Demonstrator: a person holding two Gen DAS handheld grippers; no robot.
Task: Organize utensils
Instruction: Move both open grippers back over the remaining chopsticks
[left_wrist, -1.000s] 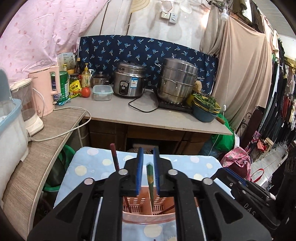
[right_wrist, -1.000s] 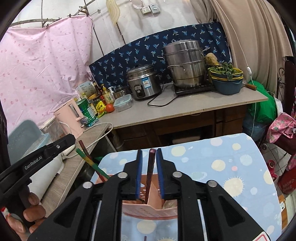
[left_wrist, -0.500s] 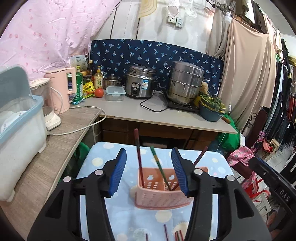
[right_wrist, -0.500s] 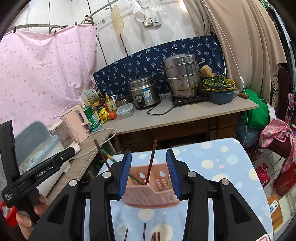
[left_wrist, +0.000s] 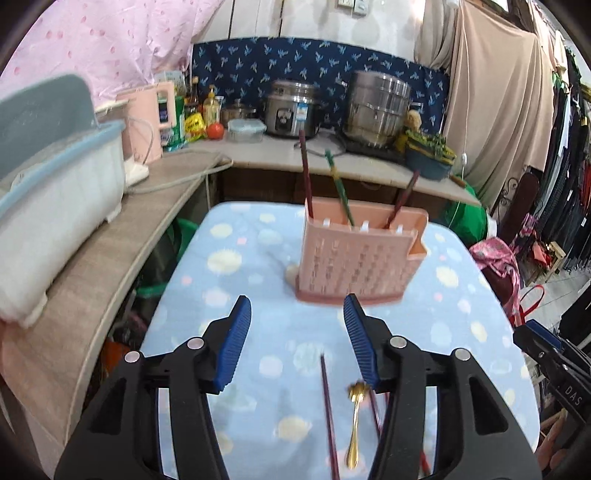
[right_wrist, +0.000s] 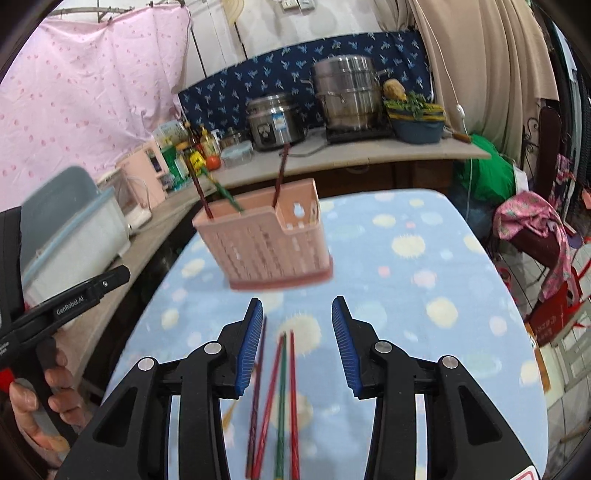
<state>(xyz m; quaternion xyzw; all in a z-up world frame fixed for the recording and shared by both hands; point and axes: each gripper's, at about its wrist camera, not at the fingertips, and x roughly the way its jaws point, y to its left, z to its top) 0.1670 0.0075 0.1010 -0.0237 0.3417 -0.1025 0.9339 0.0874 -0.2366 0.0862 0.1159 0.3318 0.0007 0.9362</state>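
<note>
You are holding both tongs, left tongs (left_wrist: 297, 345) and right tongs (right_wrist: 295, 345), open and empty. The loose red and green chopsticks (right_wrist: 280, 391) are lying lengthwise directly under your right tongs, which are nearer.

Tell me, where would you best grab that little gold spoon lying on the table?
Grip the small gold metal spoon across its thin handle, coming from above. It lies flat on the blue dotted cloth, with dark red chopsticks alongside, so a sideways approach would likely nudge them.
</note>
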